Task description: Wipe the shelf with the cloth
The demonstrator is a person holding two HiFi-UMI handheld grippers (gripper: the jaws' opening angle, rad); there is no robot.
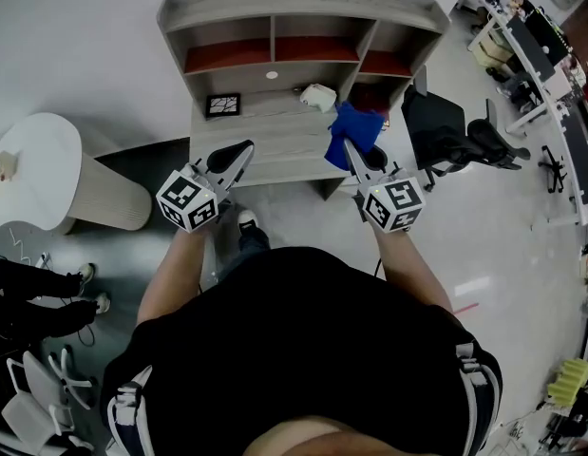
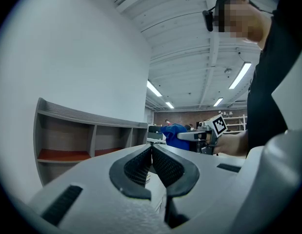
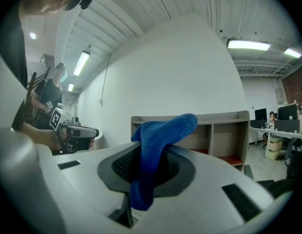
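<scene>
The right gripper (image 1: pixel 353 155) is clamped on the blue terry cloth (image 1: pixel 358 126), which bunches above its jaws and trails below them. It is held over the front right corner of the lower board of the pale grey wooden shelf with red-floored compartments (image 1: pixel 303 8). The left gripper (image 1: pixel 241 152) has its jaws together on nothing and hovers at the board's front edge towards the left. The shelf lies straight ahead of both, its long axis running across from left to right. The cloth hand is nearer the right-end compartment, so the wipe likely starts there.
</scene>
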